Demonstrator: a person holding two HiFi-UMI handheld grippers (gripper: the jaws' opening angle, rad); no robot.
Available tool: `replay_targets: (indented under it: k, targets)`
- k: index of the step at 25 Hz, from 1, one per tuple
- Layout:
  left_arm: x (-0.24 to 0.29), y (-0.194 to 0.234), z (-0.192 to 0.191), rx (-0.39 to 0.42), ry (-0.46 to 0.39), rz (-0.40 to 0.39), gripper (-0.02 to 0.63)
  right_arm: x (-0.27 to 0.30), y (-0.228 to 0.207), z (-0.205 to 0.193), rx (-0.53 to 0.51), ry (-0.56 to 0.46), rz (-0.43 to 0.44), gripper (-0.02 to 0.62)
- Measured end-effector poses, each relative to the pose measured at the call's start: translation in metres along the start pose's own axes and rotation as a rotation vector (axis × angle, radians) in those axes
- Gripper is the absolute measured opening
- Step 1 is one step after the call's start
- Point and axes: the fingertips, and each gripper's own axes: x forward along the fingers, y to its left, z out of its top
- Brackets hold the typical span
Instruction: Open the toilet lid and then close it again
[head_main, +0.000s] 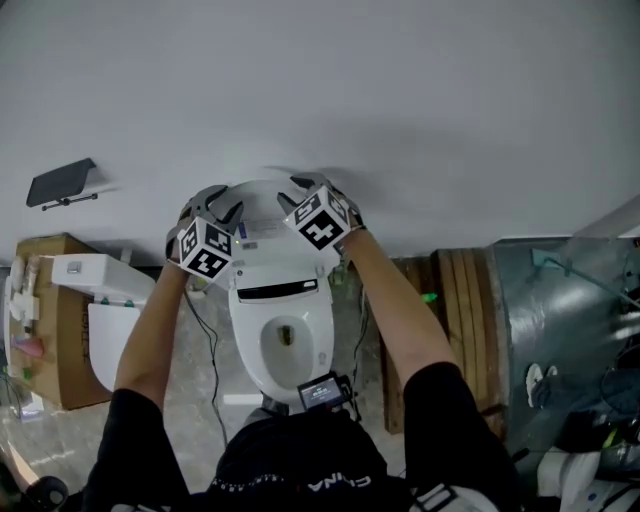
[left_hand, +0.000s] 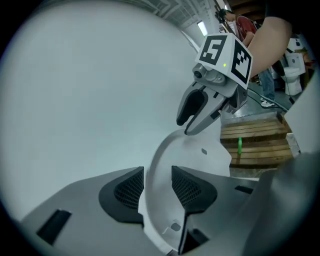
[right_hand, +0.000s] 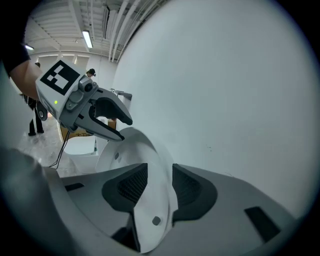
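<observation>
Our left gripper (left_hand: 152, 186), with a cardboard box (head_main: 60, 330) and a spare toilet (head_main: 100, 300) off to its left, holds its jaws slack. The pads sit apart, unclamped, with the rim of the upright toilet lid (left_hand: 190, 160) running between them. Our right gripper (right_hand: 160, 187) straddles the same rim, likewise unclenched. Behind both rises a plain white wall (head_main: 400, 100). Right of the right gripper stand wooden pallets (head_main: 450, 290) on grey floor (head_main: 195, 375).

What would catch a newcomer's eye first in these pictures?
The left gripper and right gripper, each with a marker cube, sit at the top edge of the raised white toilet lid, against the pale wall. Each gripper view shows the lid's rim standing between that gripper's dark pads. Below, the toilet bowl lies open between the person's arms.
</observation>
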Motion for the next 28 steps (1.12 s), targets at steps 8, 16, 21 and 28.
replay_targets:
  k: [8, 16, 21, 28]
  targets:
    - [0.042, 0.018, -0.018, -0.016, 0.106, -0.081, 0.156, 0.037, -0.016, 0.004, 0.033, 0.014, 0.008, 0.144]
    - [0.056, 0.021, -0.033, 0.001, 0.158, -0.076, 0.154, 0.048, -0.017, -0.001, -0.017, 0.046, 0.011, 0.144]
    - [0.050, 0.028, -0.029, 0.000, 0.172, -0.067, 0.086, 0.054, -0.021, -0.006, -0.110, 0.099, -0.023, 0.136]
    - [0.034, 0.017, -0.028, 0.006, 0.151, -0.050, 0.084, 0.040, -0.008, -0.007, -0.148, 0.103, 0.007, 0.112]
